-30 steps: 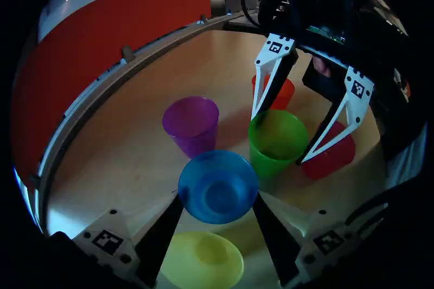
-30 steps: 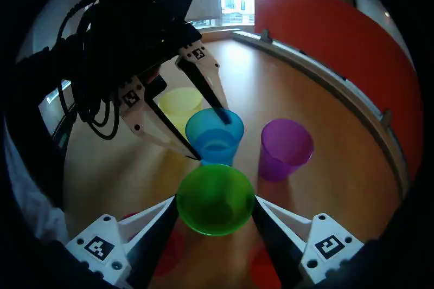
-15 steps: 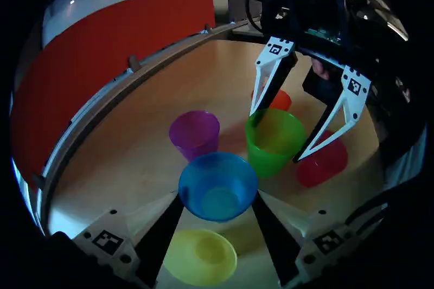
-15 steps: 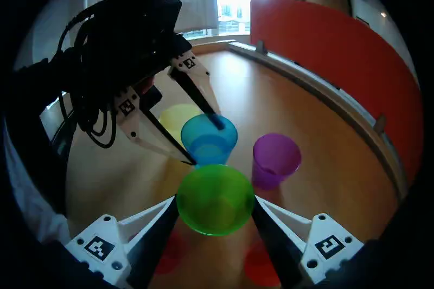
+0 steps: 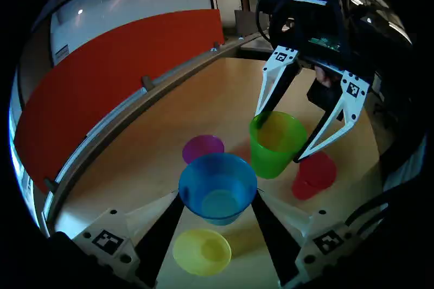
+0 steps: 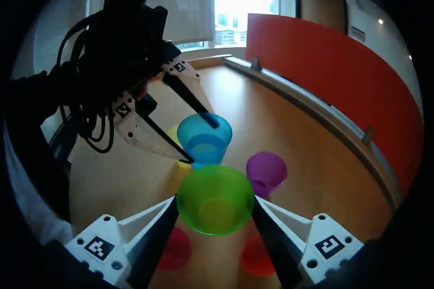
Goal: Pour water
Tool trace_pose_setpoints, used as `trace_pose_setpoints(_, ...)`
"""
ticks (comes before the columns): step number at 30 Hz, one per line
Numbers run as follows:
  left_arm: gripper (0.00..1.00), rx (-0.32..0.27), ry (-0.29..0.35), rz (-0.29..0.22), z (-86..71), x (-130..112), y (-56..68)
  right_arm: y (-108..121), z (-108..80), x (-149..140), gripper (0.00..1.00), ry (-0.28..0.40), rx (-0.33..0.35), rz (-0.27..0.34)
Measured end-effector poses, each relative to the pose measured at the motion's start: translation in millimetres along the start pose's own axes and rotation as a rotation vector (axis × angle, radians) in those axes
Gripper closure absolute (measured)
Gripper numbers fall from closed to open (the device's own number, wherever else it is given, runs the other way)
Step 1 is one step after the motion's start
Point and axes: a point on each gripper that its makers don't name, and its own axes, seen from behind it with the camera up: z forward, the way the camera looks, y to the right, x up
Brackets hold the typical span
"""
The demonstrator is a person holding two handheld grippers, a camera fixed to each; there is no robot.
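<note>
Both cups have gone up in the last second: the purple cup (image 5: 202, 148), yellow cup (image 5: 202, 251) and red cup (image 5: 313, 174) on the table (image 5: 157, 132) now look smaller and farther below, so both held cups are clear of the table. That probably means the lift is done and the tilt to pour comes next. The left gripper (image 5: 217, 196) is part closed, both fingers pressing the sides of the blue cup (image 5: 217, 178), which sits upright between them and seems to have water in the bottom. The right gripper (image 6: 215, 200) is likewise part closed on the green cup (image 6: 215, 194), upright, contents unclear. In the right gripper view the blue cup is just behind and slightly above the green cup, rims close, apparently not touching. No tilt yet, nothing poured.
</note>
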Motion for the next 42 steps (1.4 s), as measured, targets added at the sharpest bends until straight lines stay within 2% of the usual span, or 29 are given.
trace_pose_setpoints(20, 0.15, 0.095, 0.148, -0.020, -50.0, 44, 2.7, -11, -43.3, 36, 0.07, 0.081, -0.051, -0.029)
trace_pose_setpoints(42, 0.15, 0.132, 0.347, -0.131, -74.4, 77, 0.1, -15, -63.7, 54, 0.07, 0.166, -0.077, -0.003)
